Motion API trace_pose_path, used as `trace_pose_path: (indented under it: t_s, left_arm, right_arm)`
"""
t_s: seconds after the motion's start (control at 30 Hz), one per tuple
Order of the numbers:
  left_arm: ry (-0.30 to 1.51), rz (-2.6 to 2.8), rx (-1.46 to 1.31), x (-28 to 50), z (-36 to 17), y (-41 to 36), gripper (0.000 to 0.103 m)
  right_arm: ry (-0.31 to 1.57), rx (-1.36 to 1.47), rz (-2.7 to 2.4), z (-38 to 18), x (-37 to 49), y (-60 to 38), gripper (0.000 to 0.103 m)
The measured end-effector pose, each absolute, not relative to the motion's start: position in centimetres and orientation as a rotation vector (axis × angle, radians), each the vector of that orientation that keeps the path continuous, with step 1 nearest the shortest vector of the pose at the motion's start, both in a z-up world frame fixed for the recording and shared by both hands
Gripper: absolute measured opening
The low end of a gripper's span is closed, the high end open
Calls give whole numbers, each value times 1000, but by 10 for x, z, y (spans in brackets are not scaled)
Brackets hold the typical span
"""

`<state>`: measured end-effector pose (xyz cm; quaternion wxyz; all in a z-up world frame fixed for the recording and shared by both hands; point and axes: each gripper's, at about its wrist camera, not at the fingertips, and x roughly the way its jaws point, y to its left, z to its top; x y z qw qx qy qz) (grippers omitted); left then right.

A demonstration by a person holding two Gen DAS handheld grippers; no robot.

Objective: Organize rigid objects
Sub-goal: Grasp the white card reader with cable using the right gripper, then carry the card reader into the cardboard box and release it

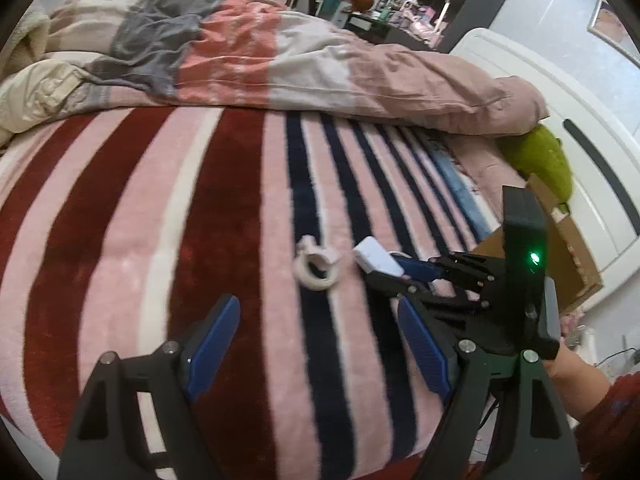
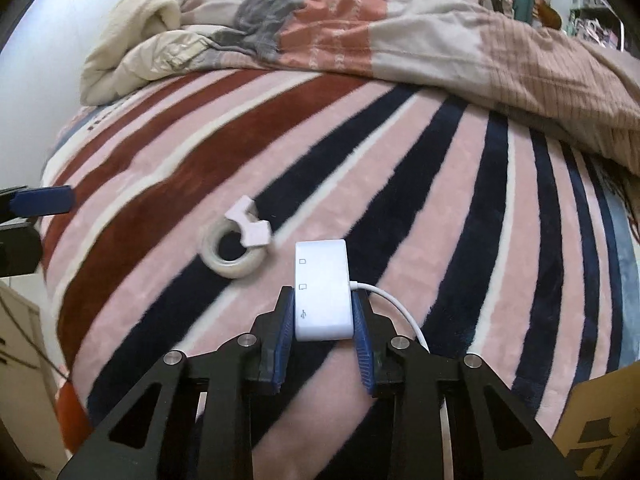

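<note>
My right gripper [image 2: 323,306] is shut on a white adapter hub [image 2: 323,288] with a short white cable [image 2: 394,308], holding it just above the striped blanket. In the left wrist view the hub [image 1: 376,261] and the right gripper [image 1: 404,276] sit at the right. A white tape roll with a pale pink dispenser clip [image 2: 236,244] lies on the blanket left of the hub; it also shows in the left wrist view [image 1: 316,268]. My left gripper [image 1: 320,336] is open and empty, hovering near the tape roll.
A striped red, pink and navy blanket [image 1: 160,220] covers the bed. A crumpled duvet [image 1: 280,52] lies at the back. A cardboard box [image 1: 568,240] stands at the right by a green plush [image 1: 540,156]; its corner shows in the right wrist view [image 2: 600,420].
</note>
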<state>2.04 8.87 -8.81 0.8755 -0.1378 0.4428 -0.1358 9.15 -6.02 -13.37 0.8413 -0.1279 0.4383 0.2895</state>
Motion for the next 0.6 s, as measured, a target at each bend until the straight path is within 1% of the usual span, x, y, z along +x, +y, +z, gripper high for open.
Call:
trace_pose_path:
  t_s: [0.2, 0.27, 0.3, 0.33, 0.37, 0.4, 0.43, 0.5, 0.6]
  left_arm:
    - [878, -369, -307, 19, -65, 69, 78]
    - [850, -402, -319, 15, -52, 62, 71]
    - [844, -417, -319, 14, -46, 59, 62]
    - [839, -430, -316, 13, -40, 56, 50]
    - [829, -447, -308, 11, -32, 51, 45]
    - [815, -462, -299, 9, -24, 47, 36]
    - [801, -475, -293, 8, -18, 44, 32]
    - [768, -485, -283, 6, -2, 39, 28]
    - [734, -514, -259, 4, 21, 24, 27]
  right_arm:
    - [806, -302, 763, -81, 50, -59, 23]
    - [761, -315, 807, -64, 37, -58, 23]
    - [744, -318, 825, -56, 31, -58, 23]
    - [732, -315, 847, -48, 26, -57, 23]
    - [719, -305, 867, -39, 20, -59, 23]
    - [699, -303, 878, -29, 16, -62, 23]
    - [683, -308, 879, -24, 12, -62, 23]
    - [633, -326, 877, -8, 3, -68, 23]
    - [584, -323, 864, 12, -4, -82, 23]
